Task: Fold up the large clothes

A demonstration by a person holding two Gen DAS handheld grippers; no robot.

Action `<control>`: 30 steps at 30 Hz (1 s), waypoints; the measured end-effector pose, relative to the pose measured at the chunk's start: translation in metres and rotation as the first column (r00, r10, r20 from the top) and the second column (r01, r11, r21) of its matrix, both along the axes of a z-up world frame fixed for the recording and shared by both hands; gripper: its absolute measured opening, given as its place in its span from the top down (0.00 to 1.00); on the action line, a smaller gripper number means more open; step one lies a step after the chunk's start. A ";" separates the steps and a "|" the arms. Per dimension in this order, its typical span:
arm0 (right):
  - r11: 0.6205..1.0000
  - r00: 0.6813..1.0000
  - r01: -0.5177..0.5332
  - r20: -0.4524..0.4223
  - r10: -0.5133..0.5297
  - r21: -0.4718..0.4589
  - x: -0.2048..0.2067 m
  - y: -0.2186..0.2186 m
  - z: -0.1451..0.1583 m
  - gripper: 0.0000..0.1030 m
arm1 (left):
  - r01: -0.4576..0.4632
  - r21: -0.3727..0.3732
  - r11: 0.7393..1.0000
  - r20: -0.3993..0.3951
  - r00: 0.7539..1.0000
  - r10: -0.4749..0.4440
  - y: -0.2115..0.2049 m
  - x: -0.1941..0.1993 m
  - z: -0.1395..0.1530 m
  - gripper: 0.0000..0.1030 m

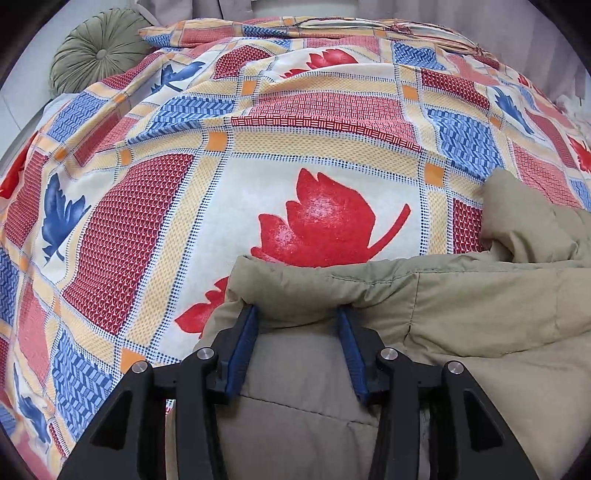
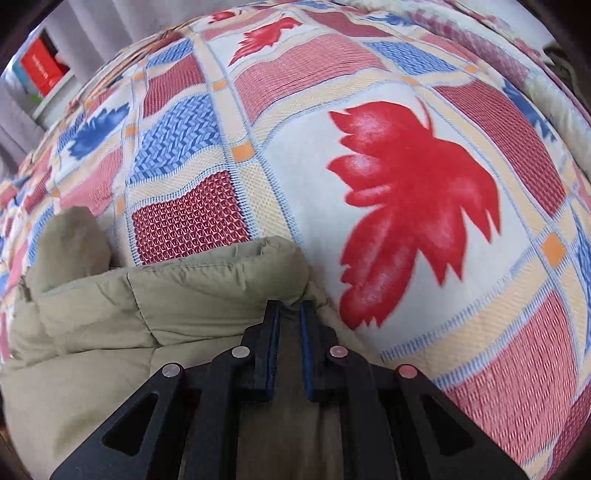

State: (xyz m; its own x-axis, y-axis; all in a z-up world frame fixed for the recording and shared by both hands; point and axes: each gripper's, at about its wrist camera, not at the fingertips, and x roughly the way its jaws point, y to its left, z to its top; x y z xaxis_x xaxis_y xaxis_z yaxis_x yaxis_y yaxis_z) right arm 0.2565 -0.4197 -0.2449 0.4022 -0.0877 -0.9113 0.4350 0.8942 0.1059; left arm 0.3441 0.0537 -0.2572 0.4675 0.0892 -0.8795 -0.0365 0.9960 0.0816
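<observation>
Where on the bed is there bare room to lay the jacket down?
Free: the patterned bedspread beyond the khaki padded jacket, up to the pillow and round green cushion. Crowded: the near edge, where the jacket bunches.

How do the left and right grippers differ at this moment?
The left gripper has its jaws wide apart around a jacket fold; the right gripper has them nearly closed, pinching the jacket. The left view is sharp; the right is blurred. Both sit at the jacket's edge.
</observation>
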 end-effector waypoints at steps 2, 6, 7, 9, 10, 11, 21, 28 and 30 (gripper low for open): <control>1.000 1.000 -0.005 -0.004 0.005 -0.023 0.004 0.002 -0.002 0.89 | -0.005 0.003 1.000 0.008 1.000 0.005 0.000 0.002 -0.003 0.54; 0.999 1.000 -0.005 -0.011 0.004 -0.042 0.000 0.006 0.008 0.86 | -0.009 0.025 1.000 0.004 1.000 0.009 -0.002 0.002 0.000 0.53; 0.999 1.000 0.004 -0.008 -0.004 -0.043 -0.005 0.006 0.014 0.85 | -0.012 0.034 0.999 -0.003 1.000 0.013 -0.002 0.002 0.004 0.53; 0.999 1.000 0.020 0.024 -0.020 -0.033 -0.018 0.008 0.030 0.73 | -0.023 0.037 0.999 -0.015 1.000 0.024 0.000 -0.002 0.014 0.53; 0.999 0.999 0.020 0.041 -0.019 -0.029 -0.024 0.010 0.038 0.69 | -0.025 0.026 0.999 -0.015 1.000 0.026 0.002 -0.006 0.021 0.53; 0.999 0.998 0.018 0.058 -0.016 -0.032 -0.031 0.013 0.046 0.64 | -0.021 0.013 1.000 -0.014 1.000 0.021 0.004 -0.011 0.027 0.53; 0.988 0.991 0.053 0.116 -0.070 0.145 -0.107 0.028 0.077 0.51 | 0.056 -0.106 0.993 -0.049 0.997 -0.061 0.007 -0.087 0.074 0.53; 0.973 0.994 0.046 0.084 -0.067 0.227 -0.164 0.042 0.074 0.48 | 0.030 -0.220 0.975 -0.131 0.990 -0.060 0.012 -0.152 0.073 0.53; 0.967 0.994 0.053 0.076 -0.074 0.248 -0.178 0.044 0.073 0.44 | 0.025 -0.257 0.966 -0.157 0.985 -0.067 0.013 -0.165 0.071 0.53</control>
State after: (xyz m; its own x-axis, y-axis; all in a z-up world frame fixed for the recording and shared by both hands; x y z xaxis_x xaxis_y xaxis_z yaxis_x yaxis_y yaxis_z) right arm 0.0784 -0.3760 -0.1722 0.4794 0.1060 -0.8712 0.4703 0.8071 0.3570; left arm 0.1787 0.0669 -0.1863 0.3144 -0.1645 -0.9349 0.0025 0.9850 -0.1725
